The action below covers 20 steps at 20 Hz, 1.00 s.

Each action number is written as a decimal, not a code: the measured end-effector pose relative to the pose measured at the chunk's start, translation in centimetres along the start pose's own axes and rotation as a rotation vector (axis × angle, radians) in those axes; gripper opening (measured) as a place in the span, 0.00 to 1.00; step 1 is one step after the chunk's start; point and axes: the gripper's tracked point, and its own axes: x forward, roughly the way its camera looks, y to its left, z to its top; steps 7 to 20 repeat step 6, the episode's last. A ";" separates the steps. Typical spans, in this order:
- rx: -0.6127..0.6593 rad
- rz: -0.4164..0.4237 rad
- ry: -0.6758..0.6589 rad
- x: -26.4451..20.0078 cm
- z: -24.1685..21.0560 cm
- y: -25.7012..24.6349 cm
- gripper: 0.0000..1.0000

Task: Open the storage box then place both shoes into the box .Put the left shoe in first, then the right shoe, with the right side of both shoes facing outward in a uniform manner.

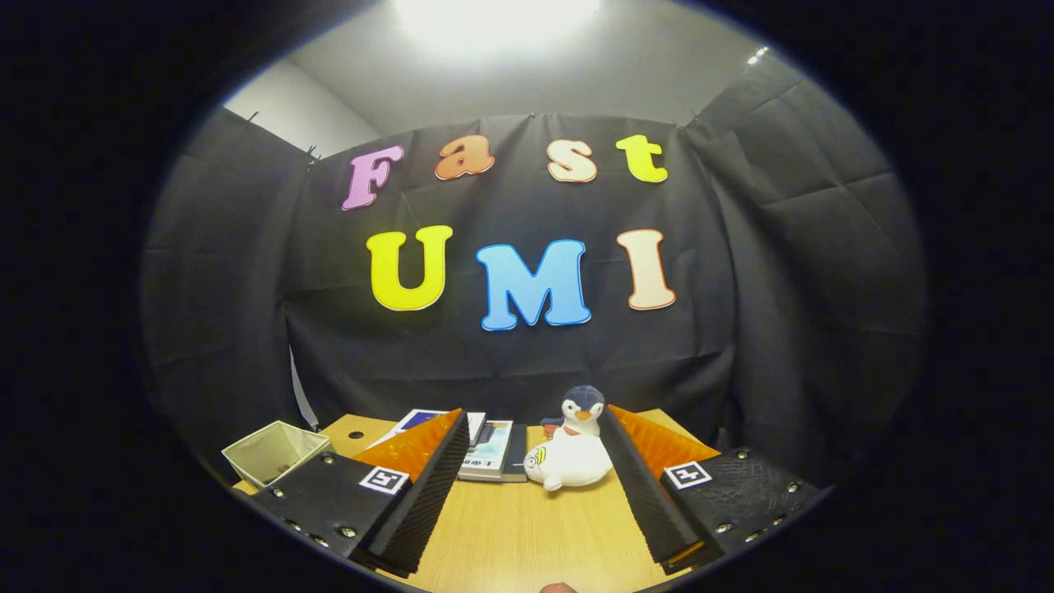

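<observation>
Gripper (531, 461): fingers spread wide, holding nothing, above light wooden table (527, 535). Beyond fingertips: white plush penguin with dark head (574, 453), stacked books (492, 449). Lower left: open beige square storage box (274, 450). Shoes unlocated.

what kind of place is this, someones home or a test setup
Most likely a staged recording booth, not a home: black cloth wall hung behind a small wooden table with props, a penguin plush and books. The gripper fingers are open, holding nothing.
</observation>
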 end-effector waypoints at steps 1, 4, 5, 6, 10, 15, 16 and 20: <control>-0.005 -0.004 -0.005 -0.1 0.2 -0.4 0.97; -0.013 -0.014 -0.034 -0.4 0.9 -0.9 0.97; -0.018 -0.017 -0.041 -0.5 1.1 -1.2 0.97; -0.025 -0.021 -0.046 -0.6 1.2 -1.4 0.97; -0.025 -0.021 -0.046 -0.6 1.2 -1.4 0.97; -0.025 -0.021 -0.046 -0.6 1.2 -1.4 0.97; -0.025 -0.021 -0.046 -0.6 1.2 -1.4 0.97; -0.025 -0.021 -0.046 -0.6 1.2 -1.4 0.97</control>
